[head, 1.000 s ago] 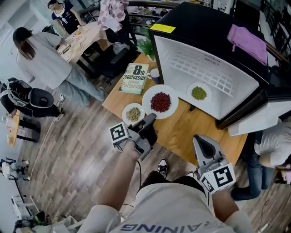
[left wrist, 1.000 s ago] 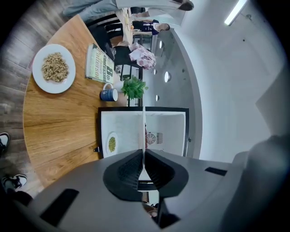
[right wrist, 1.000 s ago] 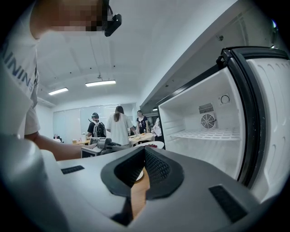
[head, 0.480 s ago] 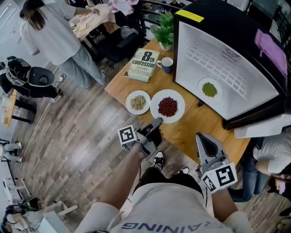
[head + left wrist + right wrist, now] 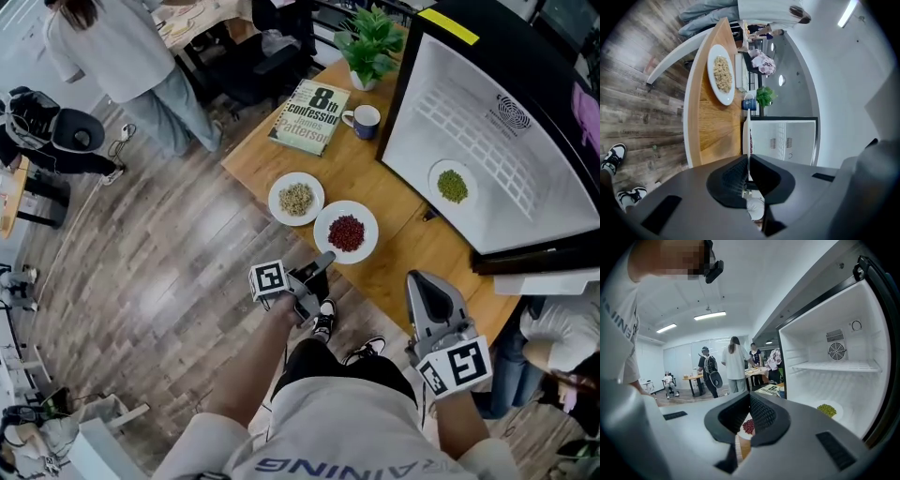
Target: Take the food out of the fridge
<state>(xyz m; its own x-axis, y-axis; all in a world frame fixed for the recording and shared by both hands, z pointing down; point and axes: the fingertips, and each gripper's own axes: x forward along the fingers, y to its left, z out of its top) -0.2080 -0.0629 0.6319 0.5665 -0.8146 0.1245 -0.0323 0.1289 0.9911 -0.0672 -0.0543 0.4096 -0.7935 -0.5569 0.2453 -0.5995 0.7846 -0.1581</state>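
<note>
While green food [image 5: 453, 186] sat in the fridge [image 5: 450, 112], left gripper [image 5: 324, 259] and right gripper [image 5: 420, 279] were pressed together, empty.

Grained wood table [image 5: 377, 176], weathered plank floor [image 5: 159, 291], smooth white plastic fridge lining [image 5: 441, 141], glossy paper book cover [image 5: 309, 114].

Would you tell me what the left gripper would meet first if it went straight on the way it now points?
Most likely the round white plate of red beans on the wooden table; the shut left gripper points at its near rim, though depth is unclear.
</note>
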